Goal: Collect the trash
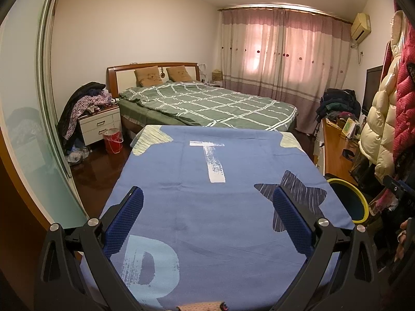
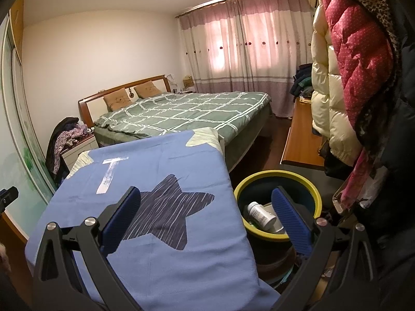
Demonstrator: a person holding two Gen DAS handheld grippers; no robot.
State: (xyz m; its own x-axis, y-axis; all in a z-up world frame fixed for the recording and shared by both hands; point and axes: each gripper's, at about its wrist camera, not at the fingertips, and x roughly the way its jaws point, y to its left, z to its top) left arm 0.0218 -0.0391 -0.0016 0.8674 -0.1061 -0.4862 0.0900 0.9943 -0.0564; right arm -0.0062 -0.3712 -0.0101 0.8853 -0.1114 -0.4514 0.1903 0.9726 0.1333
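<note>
A dark bin with a yellow rim [image 2: 278, 175] stands on the floor right of a table under a blue cloth [image 2: 160, 259]. Inside it lie a white plastic bottle [image 2: 260, 215] and other trash I cannot make out. My right gripper [image 2: 206, 194] is open and empty, its right finger over the bin and its left finger over the cloth's dark star. My left gripper [image 1: 207, 194] is open and empty above the blue cloth [image 1: 197, 207]. The bin's rim [image 1: 359, 194] shows at the right in the left wrist view.
A bed with a green checked cover [image 1: 207, 101] lies beyond the table. A white nightstand [image 1: 99, 124] piled with clothes and a red bucket [image 1: 112, 141] stand at the left. A wooden desk [image 2: 301, 134] and hanging coats [image 2: 345, 77] are at the right.
</note>
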